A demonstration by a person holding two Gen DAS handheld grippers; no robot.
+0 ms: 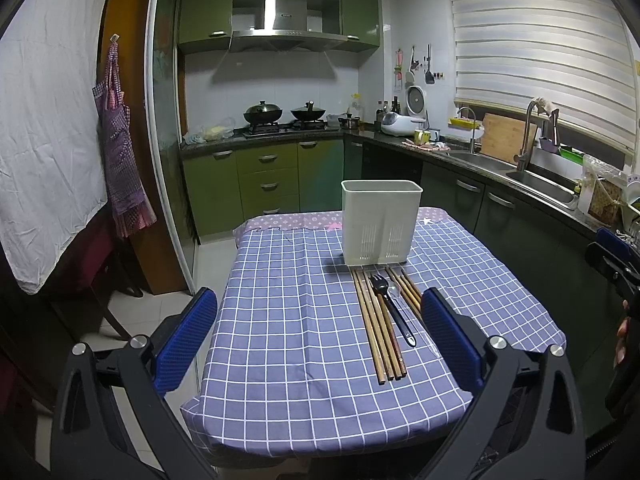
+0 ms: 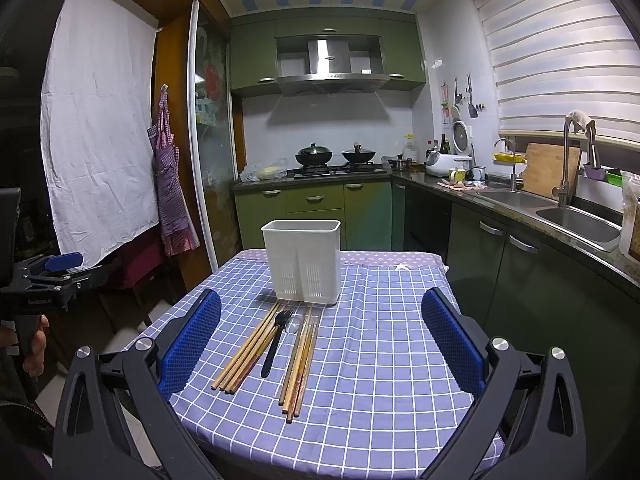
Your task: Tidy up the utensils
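Note:
A white utensil holder (image 1: 380, 221) (image 2: 303, 260) stands upright at the far part of the checked table (image 1: 288, 320) (image 2: 380, 360). In front of it lie two bundles of wooden chopsticks (image 1: 376, 328) (image 2: 248, 352), a black fork (image 1: 390, 308) (image 2: 276, 340) and a clear spoon (image 2: 294, 325) between them. My left gripper (image 1: 320, 332) hovers open over the table's near left part, with the chopsticks close to its right finger. My right gripper (image 2: 320, 340) is open too, above the near edge, with the utensils between its fingers' lines. Neither holds anything.
Behind the table run green kitchen cabinets (image 1: 260, 184), a stove with two woks (image 2: 336, 156), and a counter with a double sink (image 2: 576, 220) on the right. A white sheet (image 1: 44, 128) and an apron (image 2: 170, 184) hang on the left. A hand (image 2: 36, 344) grips the left tool.

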